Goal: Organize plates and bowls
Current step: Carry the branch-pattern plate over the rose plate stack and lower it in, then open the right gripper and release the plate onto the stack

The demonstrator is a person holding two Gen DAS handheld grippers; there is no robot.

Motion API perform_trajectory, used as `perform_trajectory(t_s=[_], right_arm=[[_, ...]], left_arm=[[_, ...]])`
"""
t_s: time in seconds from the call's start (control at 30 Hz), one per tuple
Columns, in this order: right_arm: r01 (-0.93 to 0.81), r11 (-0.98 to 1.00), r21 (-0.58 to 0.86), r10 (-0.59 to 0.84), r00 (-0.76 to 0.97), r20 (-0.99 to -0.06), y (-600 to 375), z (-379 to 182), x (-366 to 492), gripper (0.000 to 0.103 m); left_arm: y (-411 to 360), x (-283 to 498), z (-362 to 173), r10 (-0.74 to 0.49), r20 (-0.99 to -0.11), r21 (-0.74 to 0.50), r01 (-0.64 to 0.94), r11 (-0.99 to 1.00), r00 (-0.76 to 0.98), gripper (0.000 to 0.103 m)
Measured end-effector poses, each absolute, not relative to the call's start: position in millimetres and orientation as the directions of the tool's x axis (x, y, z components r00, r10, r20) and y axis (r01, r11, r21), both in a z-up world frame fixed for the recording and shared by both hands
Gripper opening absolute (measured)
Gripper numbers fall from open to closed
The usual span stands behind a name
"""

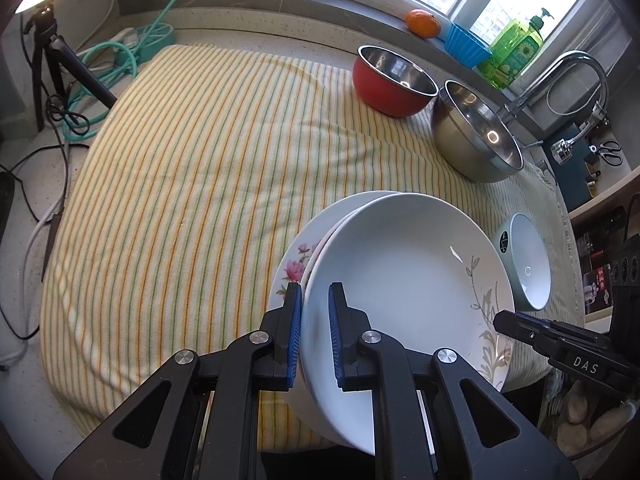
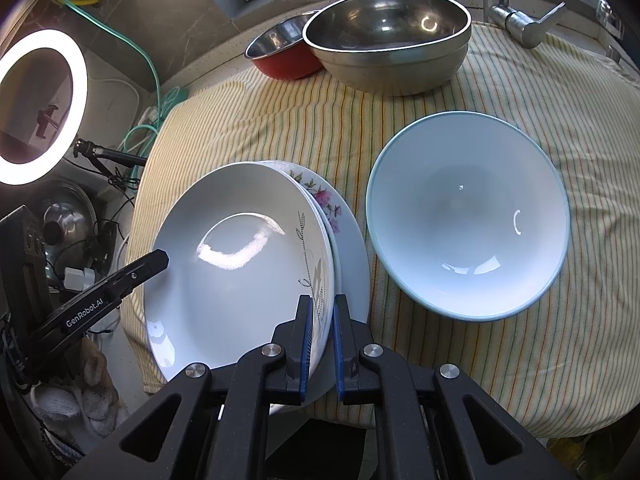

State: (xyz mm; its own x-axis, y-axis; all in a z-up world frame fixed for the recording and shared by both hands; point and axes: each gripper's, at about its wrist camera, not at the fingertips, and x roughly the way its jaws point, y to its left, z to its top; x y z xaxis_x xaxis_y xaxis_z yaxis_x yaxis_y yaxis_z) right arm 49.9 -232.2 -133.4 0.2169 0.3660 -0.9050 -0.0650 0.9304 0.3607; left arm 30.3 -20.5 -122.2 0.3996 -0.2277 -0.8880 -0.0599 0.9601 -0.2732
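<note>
Setting the top plate down square on the stack

Holding the white plate (image 2: 236,248) by opposite edges, both grippers are pinched onto its rim: the left gripper (image 1: 315,334) has its blue pads on the near-left edge, and the right gripper (image 2: 322,340) clamps the rim on the side with the grey leaf pattern. The plate sits over the flowered plate (image 1: 294,266), which rests on the striped cloth (image 1: 180,180), and it looks shifted toward the counter's front edge rather than centred on the one beneath. Whether it already rests fully on the lower plate cannot be told from these views

The step in hand appears to be seating this plate on the stack. To do it well, keep both grips level with each other so the plate does not tip, slide it away from the cloth's edge until the rims line up, and let go only once its weight is on the stack. Opening one side early could make it tilt or clatter

The pale blue bowl (image 2: 468,216) stands just beside the stack, so the right gripper needs care pulling away. The steel bowl (image 2: 390,40) and red bowl (image 2: 286,56) wait at the back, touching each other
</note>
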Motion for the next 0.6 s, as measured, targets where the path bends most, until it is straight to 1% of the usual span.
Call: perform_trajectory(t_s=[0.6], right_arm=[[-0.1, 0.944, 0.313, 0.328, 0.216, -0.92, -224.7, -132.9, 50.8, 0.012]], left_arm=[[-19.1, 32.0, -122.7, -0.227, -0.887, -0.271, -0.057, 0.961, 0.401, 0.011]])
